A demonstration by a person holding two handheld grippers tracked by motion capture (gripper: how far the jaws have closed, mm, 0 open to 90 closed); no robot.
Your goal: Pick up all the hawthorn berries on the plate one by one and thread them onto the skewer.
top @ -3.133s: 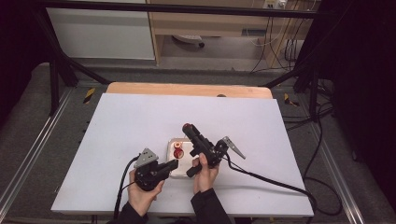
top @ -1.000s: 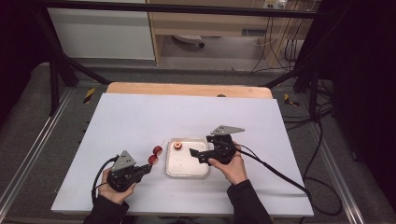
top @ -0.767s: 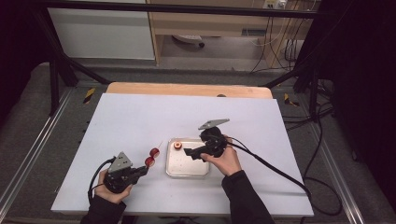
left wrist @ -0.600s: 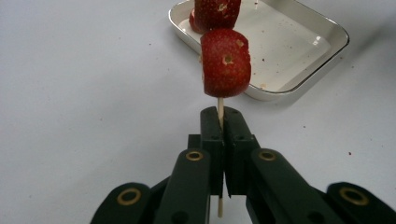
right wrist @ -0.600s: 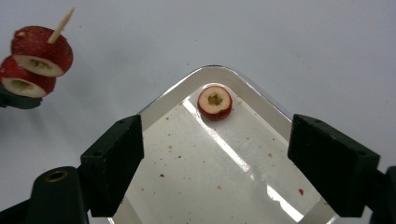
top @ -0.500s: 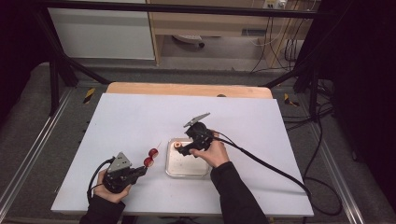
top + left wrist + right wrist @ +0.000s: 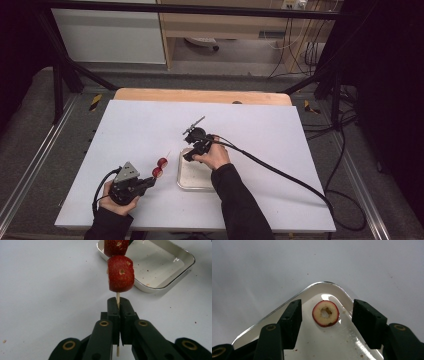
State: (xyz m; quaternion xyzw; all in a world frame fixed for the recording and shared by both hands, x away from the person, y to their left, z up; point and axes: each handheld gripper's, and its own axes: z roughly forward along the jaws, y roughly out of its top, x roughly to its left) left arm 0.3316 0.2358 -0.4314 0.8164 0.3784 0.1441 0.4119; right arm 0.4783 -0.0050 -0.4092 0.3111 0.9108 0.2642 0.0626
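At seven o'clock on the white table [image 7: 280, 130], the left gripper [image 7: 148, 182] is clenched on a wooden skewer [image 7: 118, 297] carrying two strawberry pieces [image 7: 120, 273]; the farther piece is cut off in the left gripper view. Toward the centre, the right gripper [image 7: 325, 315], its jaws just closing but not touching, straddles a fruit slice [image 7: 325, 313] in a corner of the metal tray [image 7: 192, 182].

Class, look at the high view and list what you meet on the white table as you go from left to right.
Left gripper → skewer with strawberry pieces → metal tray → the right hand.
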